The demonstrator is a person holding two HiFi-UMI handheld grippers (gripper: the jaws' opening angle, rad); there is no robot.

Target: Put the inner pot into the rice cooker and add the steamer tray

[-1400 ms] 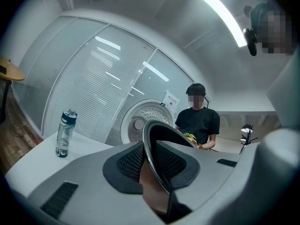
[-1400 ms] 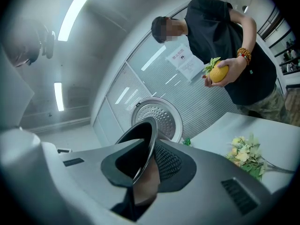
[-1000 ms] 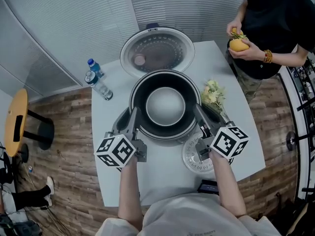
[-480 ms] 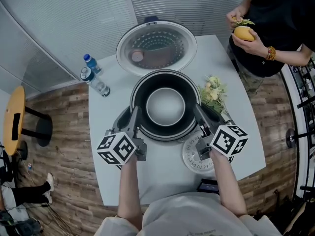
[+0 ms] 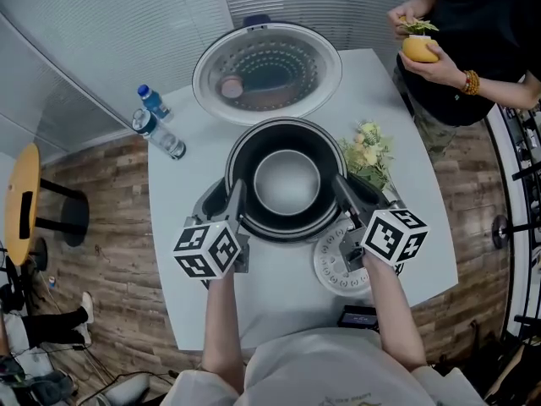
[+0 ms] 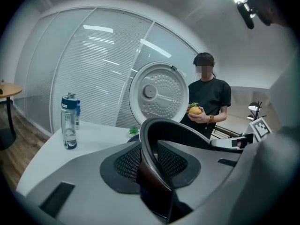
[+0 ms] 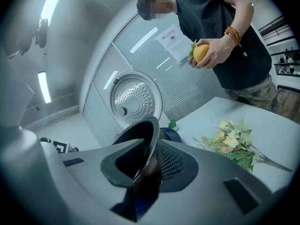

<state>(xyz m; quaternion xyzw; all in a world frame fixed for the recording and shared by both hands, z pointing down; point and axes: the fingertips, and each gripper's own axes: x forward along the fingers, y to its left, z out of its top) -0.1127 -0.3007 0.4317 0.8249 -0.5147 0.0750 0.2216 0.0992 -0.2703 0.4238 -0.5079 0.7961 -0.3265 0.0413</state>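
Already the open rice cooker [image 5: 213, 203] has the inner pot [image 5: 287, 183] down inside it, seated by our judgement. The steamer tray [image 5: 335, 271] lies just beside, still to add. Our right gripper [image 5: 341, 191] clamps the pot's rim, and our left gripper [image 5: 235, 194] has just been parting its jaws around that rim.

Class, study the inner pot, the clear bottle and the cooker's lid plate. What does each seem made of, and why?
The inner pot looks like coated metal: thin, glossy dark rim, smooth grey base. The bottle is probably plastic: see-through wall, blue cap. The lid plate seems bare metal: silvery sheen, rows of small holes.
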